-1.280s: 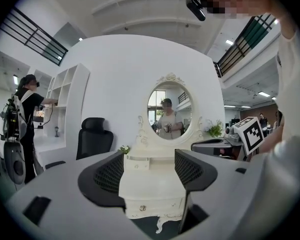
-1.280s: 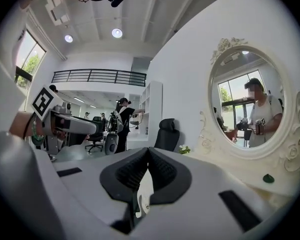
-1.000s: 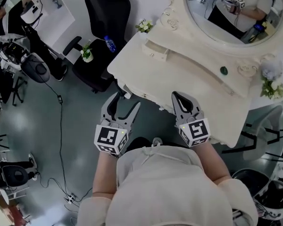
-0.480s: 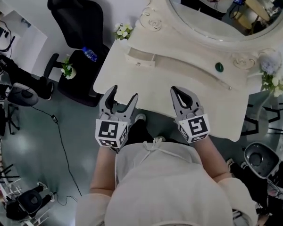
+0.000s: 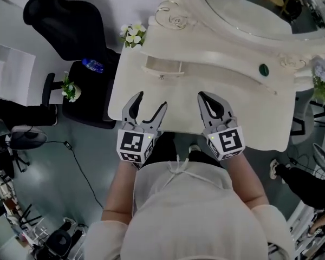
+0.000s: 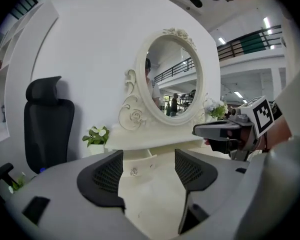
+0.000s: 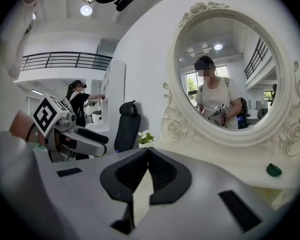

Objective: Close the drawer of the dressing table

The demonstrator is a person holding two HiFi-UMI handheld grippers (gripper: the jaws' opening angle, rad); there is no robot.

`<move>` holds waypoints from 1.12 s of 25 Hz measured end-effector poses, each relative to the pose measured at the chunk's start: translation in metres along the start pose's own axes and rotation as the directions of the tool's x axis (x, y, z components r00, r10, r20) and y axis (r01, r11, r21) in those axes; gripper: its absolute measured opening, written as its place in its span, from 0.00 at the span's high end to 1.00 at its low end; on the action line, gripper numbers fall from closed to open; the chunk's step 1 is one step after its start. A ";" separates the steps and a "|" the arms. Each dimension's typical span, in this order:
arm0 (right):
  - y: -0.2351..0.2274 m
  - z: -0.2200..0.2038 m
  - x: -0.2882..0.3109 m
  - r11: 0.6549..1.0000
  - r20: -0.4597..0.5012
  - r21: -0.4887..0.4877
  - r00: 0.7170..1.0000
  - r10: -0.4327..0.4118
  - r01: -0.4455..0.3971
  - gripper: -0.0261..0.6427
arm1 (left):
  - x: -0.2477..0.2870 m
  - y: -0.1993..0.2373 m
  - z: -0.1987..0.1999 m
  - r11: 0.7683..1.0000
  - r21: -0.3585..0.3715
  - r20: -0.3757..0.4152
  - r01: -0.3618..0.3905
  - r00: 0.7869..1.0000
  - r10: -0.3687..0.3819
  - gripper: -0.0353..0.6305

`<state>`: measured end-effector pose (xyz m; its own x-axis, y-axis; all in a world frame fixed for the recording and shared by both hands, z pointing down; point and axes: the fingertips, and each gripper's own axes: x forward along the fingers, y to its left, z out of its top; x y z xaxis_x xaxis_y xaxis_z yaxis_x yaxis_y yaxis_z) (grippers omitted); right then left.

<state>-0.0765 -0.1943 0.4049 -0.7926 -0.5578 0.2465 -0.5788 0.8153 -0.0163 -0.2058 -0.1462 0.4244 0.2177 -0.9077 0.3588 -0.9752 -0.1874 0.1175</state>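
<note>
The cream dressing table [image 5: 244,118] stands before me under its oval mirror [image 5: 244,4]. A small drawer [image 5: 162,67] sticks out of the raised shelf at the back left; in the left gripper view the drawer [image 6: 136,165] with its little knob shows straight ahead between the jaws. My left gripper [image 5: 150,102] [image 6: 149,156] hovers over the table's front edge, open and empty, well short of the drawer. My right gripper [image 5: 207,98] [image 7: 148,152] hangs beside it over the tabletop, jaws shut on nothing.
White flowers [image 5: 131,34] stand at the table's back left corner, a green object [image 5: 264,69] sits on the shelf to the right. A black office chair [image 5: 70,31] with a water bottle [image 5: 92,65] and a small plant [image 5: 69,88] stands left of the table.
Both grippers have moved forward, from in front of the table's edge to over the tabletop, and the drawer now lies nearer ahead. Jaws are unchanged.
</note>
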 end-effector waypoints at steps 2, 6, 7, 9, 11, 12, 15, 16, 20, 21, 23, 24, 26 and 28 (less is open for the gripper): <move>-0.003 -0.010 0.011 1.000 -0.019 0.022 1.000 -0.016 0.017 0.95 | 0.016 0.008 -0.014 1.000 -0.018 -0.032 0.025 0.999 -0.025 0.46; -0.009 -0.028 0.030 0.996 -0.054 0.075 0.998 -0.044 0.048 0.95 | 0.047 0.018 -0.044 0.996 -0.052 -0.103 0.071 0.992 -0.076 0.44; -0.010 -0.032 0.035 0.996 -0.059 0.077 0.997 -0.047 0.052 0.95 | 0.054 0.020 -0.050 0.995 -0.059 -0.116 0.076 0.990 -0.082 0.44; -0.013 -0.040 0.042 0.995 -0.068 0.080 0.996 -0.055 0.060 0.95 | 0.067 0.026 -0.060 0.995 -0.069 -0.137 0.079 0.987 -0.088 0.43; -0.017 -0.048 0.048 0.993 -0.083 0.089 0.994 -0.066 0.073 0.95 | 0.079 0.030 -0.068 0.994 -0.078 -0.154 0.076 0.984 -0.087 0.42; -0.019 -0.052 0.051 0.992 -0.091 0.093 0.993 -0.071 0.080 0.95 | 0.084 0.032 -0.072 0.994 -0.084 -0.164 0.075 0.983 -0.088 0.42; -0.025 -0.061 0.059 0.990 -0.110 0.101 0.991 -0.082 0.094 0.95 | 0.097 0.036 -0.083 0.992 -0.100 -0.195 0.072 0.977 -0.090 0.41; -0.027 -0.063 0.061 0.989 -0.115 0.108 0.990 -0.085 0.097 0.95 | 0.101 0.037 -0.086 0.992 -0.102 -0.204 0.069 0.975 -0.089 0.41; -0.030 -0.071 0.069 0.988 -0.130 0.115 0.988 -0.086 0.101 0.95 | 0.112 0.041 -0.095 0.993 -0.108 -0.230 0.058 0.970 -0.081 0.42; -0.030 -0.073 0.070 0.988 -0.134 0.117 0.987 -0.088 0.104 0.95 | 0.115 0.042 -0.097 0.993 -0.106 -0.235 0.057 0.969 -0.080 0.42; -0.031 -0.078 0.072 0.986 -0.142 0.126 0.986 -0.093 0.111 0.95 | 0.119 0.043 -0.098 0.994 -0.097 -0.241 0.057 0.967 -0.079 0.42; -0.032 -0.080 0.073 0.985 -0.145 0.130 0.985 -0.094 0.113 0.95 | 0.121 0.044 -0.098 0.994 -0.093 -0.244 0.054 0.967 -0.076 0.42; -0.034 -0.085 0.074 0.984 -0.152 0.136 0.984 -0.097 0.118 0.95 | 0.125 0.046 -0.099 0.996 -0.087 -0.254 0.037 0.965 -0.058 0.54; -0.036 -0.089 0.075 0.983 -0.161 0.139 0.982 -0.100 0.123 0.95 | 0.128 0.048 -0.101 0.997 -0.082 -0.266 0.016 0.963 -0.038 0.65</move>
<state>-0.0983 -0.2514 0.5098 -0.6897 -0.6038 0.3997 -0.6927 0.7110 -0.1210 -0.2211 -0.2335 0.5700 0.2569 -0.7671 0.5878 -0.9650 -0.1710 0.1986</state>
